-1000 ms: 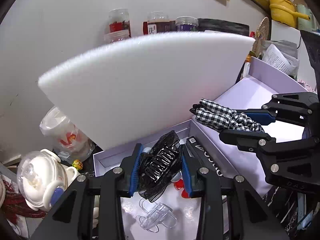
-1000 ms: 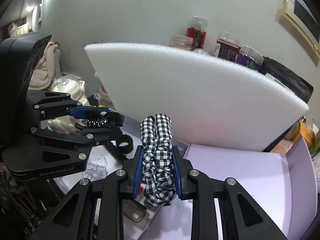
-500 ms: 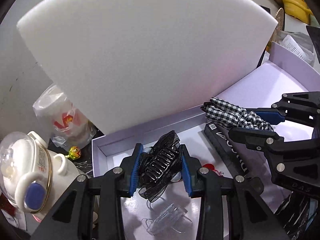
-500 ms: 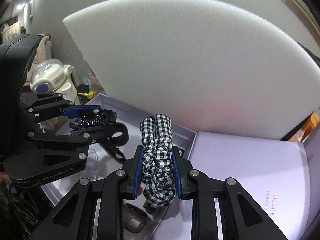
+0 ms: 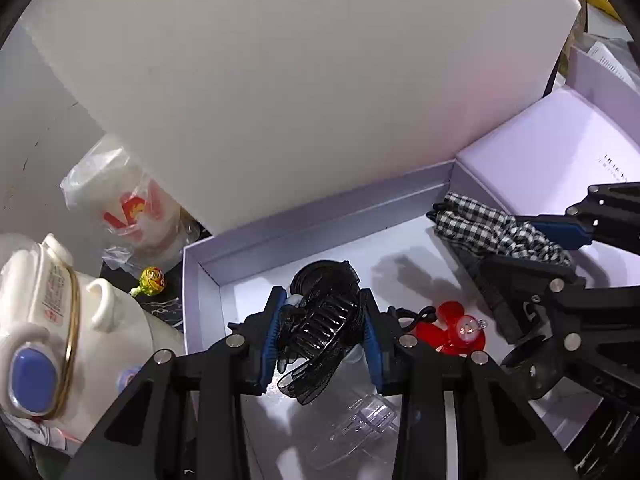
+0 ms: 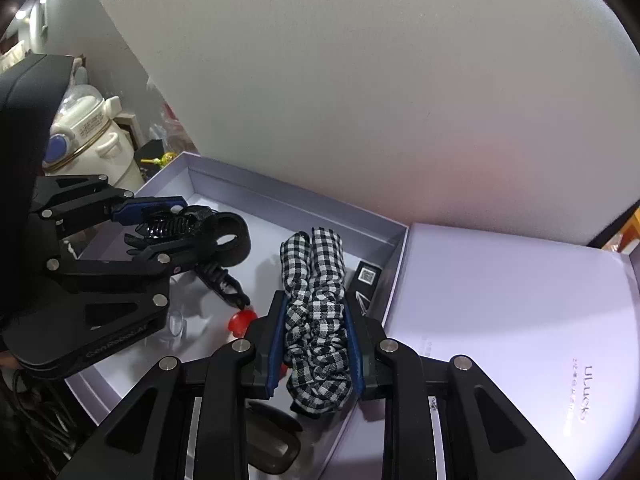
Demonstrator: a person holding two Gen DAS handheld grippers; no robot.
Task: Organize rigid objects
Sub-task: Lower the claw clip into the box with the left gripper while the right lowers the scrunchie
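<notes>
Two grippers hang over an open box (image 5: 208, 264), each loaded. The left gripper (image 5: 320, 336), at lower centre of the left-wrist view, is clamped on one black claw clip (image 5: 316, 332), whose teeth run across the gap between the pads. The right gripper (image 6: 316, 344), at lower centre of the right-wrist view, is closed on one checked scrunchie (image 6: 316, 312), whose long axis runs along the fingers and projects past the tips toward the upper frame. Both items sit above the box floor, not on it; the floor lies directly ahead of and below each set of fingertips, so the coming move is judged a short descent and release. The left gripper occupies the box's left half, the right gripper the half next to the lid (image 6: 520, 300) lying at right. Already in the box: one red ornament (image 5: 456, 328), one clear clip (image 5: 360, 420), one black ring (image 6: 230, 240) with a strap, one dark carton (image 6: 366, 280). One white foam sheet (image 6: 360, 80) stands behind the box. Outside, at left: one white kettle (image 5: 44, 320).
</notes>
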